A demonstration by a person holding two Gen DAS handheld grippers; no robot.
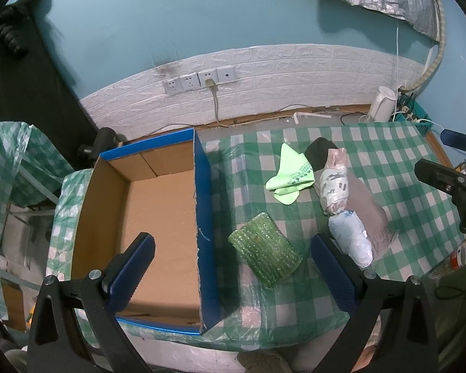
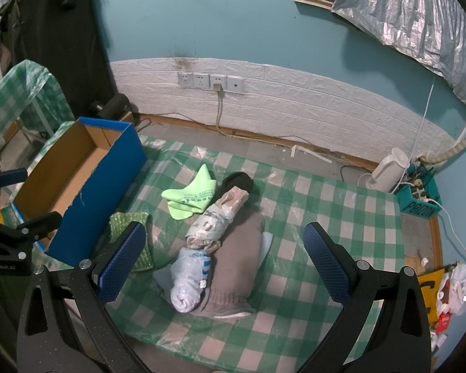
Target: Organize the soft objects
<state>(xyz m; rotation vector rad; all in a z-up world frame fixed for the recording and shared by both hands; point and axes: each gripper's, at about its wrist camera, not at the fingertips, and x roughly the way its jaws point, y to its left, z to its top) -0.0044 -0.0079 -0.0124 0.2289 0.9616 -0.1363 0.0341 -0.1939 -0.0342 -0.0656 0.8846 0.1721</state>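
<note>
A blue cardboard box (image 1: pixel 206 217) (image 2: pixel 99 199) stands open and empty on the left of the checked tablecloth (image 1: pixel 404 192) (image 2: pixel 326 205). Beside it lie a green sponge cloth (image 1: pixel 264 253) (image 2: pixel 129 217), a lime-green sock (image 1: pixel 290 175) (image 2: pixel 189 197), a black sock (image 1: pixel 318 152) (image 2: pixel 239 181), a pink plastic-wrapped bundle (image 1: pixel 334 180) (image 2: pixel 216 220), a white bag bundle (image 1: pixel 352 237) (image 2: pixel 189 275) and a grey sock (image 1: pixel 372 214) (image 2: pixel 236 267). My left gripper (image 1: pixel 233 275) hangs open over the box wall and sponge cloth. My right gripper (image 2: pixel 225 267) stands open above the white bundle and grey sock.
A white kettle (image 1: pixel 380 107) (image 2: pixel 388 168) and a teal basket of cables (image 2: pixel 419 195) sit at the back right. Wall sockets (image 1: pixel 198 80) with a plugged cable are behind. Bags and packets (image 2: pixel 450 289) crowd the right edge. A covered chair (image 1: pixel 6 161) stands left.
</note>
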